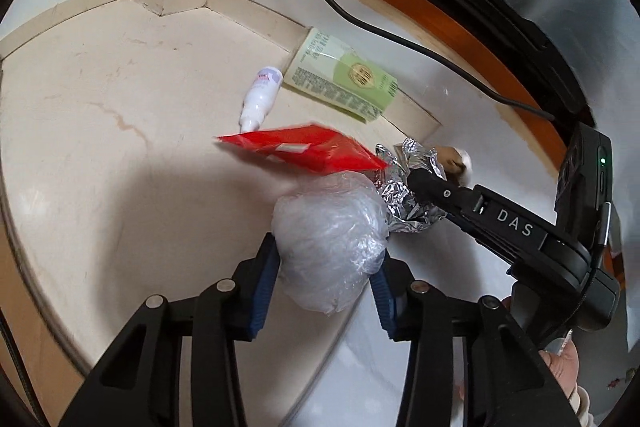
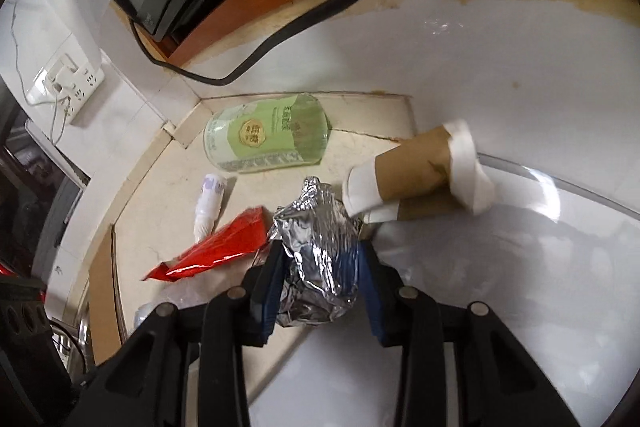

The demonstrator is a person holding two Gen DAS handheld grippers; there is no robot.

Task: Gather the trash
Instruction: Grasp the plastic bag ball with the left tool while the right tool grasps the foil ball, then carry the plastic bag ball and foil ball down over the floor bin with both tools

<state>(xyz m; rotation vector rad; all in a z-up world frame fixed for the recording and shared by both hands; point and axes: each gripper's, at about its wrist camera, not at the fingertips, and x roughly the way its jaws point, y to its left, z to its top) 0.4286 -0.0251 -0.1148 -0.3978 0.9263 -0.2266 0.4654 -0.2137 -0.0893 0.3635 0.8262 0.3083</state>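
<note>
Blue-padded fingers of the left gripper pinch a crumpled clear plastic wad, the right gripper likewise clamps a foil ball — both apparently lifted for bagging — while red wrapper, small white bottle and green-labelled bottle lie beyond on the floor.

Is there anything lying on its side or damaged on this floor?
Yes. The green-labelled bottle lies on its side against the skirting, and the small white bottle lies tipped over near it. The cardboard tube has torn paper scraps clinging. No spill shows.
</note>
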